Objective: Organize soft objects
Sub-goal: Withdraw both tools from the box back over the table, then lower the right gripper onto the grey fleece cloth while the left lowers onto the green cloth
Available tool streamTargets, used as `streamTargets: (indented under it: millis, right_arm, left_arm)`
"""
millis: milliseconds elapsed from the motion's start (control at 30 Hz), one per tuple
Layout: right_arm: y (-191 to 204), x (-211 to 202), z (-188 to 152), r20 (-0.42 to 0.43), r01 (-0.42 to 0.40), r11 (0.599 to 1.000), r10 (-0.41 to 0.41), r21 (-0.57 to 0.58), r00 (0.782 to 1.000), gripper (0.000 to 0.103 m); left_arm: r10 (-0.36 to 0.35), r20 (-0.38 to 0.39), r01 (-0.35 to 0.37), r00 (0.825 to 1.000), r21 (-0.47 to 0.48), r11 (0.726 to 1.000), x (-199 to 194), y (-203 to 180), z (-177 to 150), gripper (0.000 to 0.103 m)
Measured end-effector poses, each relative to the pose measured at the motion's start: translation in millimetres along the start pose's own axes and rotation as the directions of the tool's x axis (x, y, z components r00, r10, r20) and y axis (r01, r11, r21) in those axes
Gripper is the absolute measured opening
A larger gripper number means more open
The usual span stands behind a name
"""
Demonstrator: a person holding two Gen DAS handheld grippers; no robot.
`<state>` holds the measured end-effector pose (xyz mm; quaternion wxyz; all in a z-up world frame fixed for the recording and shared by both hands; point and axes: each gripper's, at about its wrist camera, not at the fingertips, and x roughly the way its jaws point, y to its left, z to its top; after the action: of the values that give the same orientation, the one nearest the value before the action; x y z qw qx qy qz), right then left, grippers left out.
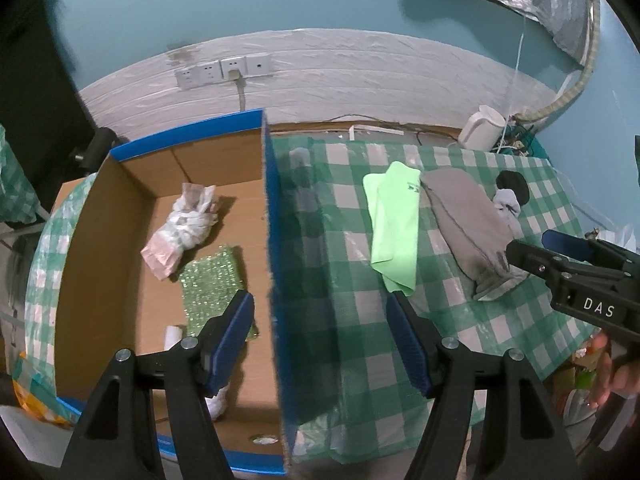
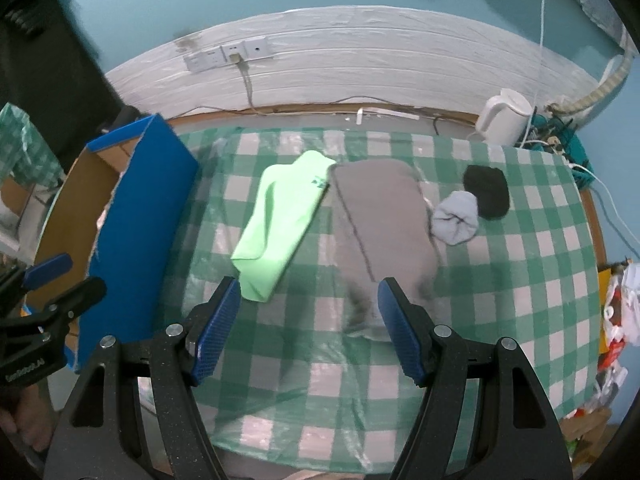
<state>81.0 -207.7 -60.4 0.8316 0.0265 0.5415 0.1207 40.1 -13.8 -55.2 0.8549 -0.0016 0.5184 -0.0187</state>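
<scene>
A cardboard box (image 1: 102,240) with blue edges stands at the left of the table. In it lie a white and pink bundle (image 1: 184,228), a glittery green pad (image 1: 212,284) and a small white roll (image 1: 174,336). My left gripper (image 1: 320,300) hangs open over the box's blue right wall (image 1: 280,240), holding nothing. On the checked cloth lie a folded light green cloth (image 2: 280,216), a grey cloth (image 2: 380,216), a balled pale blue sock (image 2: 456,218) and a black sock (image 2: 486,190). My right gripper (image 2: 309,286) stands open above the near ends of the green and grey cloths, empty.
A white kettle (image 2: 504,116) stands at the table's back right beside tangled cables (image 2: 560,144). Wall sockets (image 2: 228,54) sit behind the table. Bags and clutter (image 2: 616,312) lie past the right edge. The green checked tablecloth (image 2: 520,280) has a plastic sheet over it.
</scene>
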Motion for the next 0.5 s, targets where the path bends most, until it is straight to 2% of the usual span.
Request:
streamTargets:
  millis: [500]
  right_arm:
    - [-37,22,-2,-0.030,0.035,0.998,-0.033,0.055,0.999,0.071]
  left_arm:
    - [-0.009,-0.069,0.011,0.998,0.029,1.000,36,-32,9,0.070]
